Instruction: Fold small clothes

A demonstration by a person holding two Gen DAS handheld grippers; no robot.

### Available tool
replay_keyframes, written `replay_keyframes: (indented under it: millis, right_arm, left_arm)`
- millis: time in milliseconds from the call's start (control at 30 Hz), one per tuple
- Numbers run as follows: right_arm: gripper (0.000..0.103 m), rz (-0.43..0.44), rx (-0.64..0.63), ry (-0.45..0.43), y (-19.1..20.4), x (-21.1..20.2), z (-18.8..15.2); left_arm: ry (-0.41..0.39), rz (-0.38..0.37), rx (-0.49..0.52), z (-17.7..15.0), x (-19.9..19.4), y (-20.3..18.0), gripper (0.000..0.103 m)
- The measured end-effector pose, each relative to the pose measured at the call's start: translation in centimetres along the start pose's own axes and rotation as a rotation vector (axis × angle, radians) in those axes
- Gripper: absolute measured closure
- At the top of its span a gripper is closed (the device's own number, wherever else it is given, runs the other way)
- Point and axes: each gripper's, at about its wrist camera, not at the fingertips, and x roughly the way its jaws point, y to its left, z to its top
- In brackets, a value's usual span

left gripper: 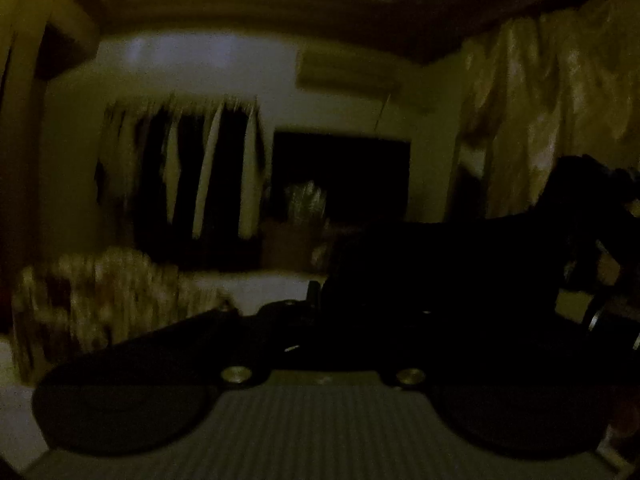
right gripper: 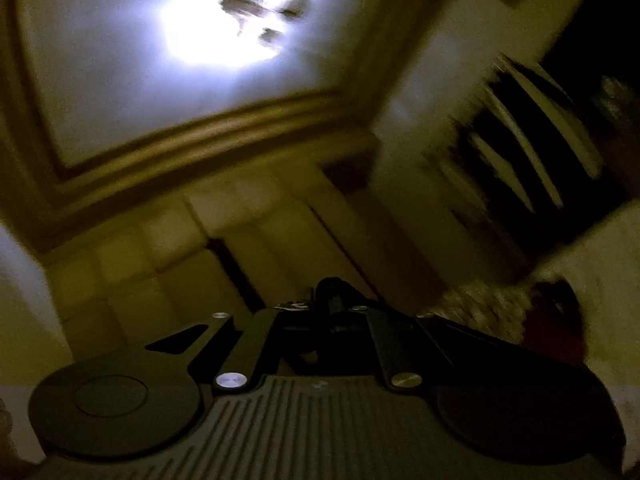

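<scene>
The room is dim and both views are blurred. In the left wrist view my left gripper (left gripper: 315, 296) points about level, jaws together, shut on a dark garment (left gripper: 440, 264). The cloth spreads rightward from the fingertips and rises to a peak near the right edge, where dark gear shows too dimly to make out. In the right wrist view my right gripper (right gripper: 332, 294) is tilted up toward the ceiling. Its fingers stand close together, with a small dark fold of the garment (right gripper: 331, 282) pinched at the tips. The rest of the garment is out of that view.
Clothes hang on a rail (left gripper: 192, 168) against the far wall, beside a dark screen (left gripper: 344, 176) and under an air conditioner (left gripper: 344, 76). A pale curtain (left gripper: 540, 100) fills the right. A patterned blanket (left gripper: 100, 292) lies low left. A ceiling lamp (right gripper: 232, 12) glares overhead.
</scene>
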Motion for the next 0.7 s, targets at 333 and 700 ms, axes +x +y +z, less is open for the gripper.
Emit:
replay_keyframes:
  millis: [333, 700]
  right_arm:
    - [0.093, 0.076, -0.211, -0.162, 9.6, -2.7, 5.5]
    - [0.093, -0.175, -0.106, -0.116, -2.2, 2.5, 1.9]
  left_arm:
    - [-0.27, -0.007, 0.148, 8.3, -7.9, -6.6, 0.099]
    - [0.03, 0.154, 0.104, 2.3, 9.0, -4.5, 0.098]
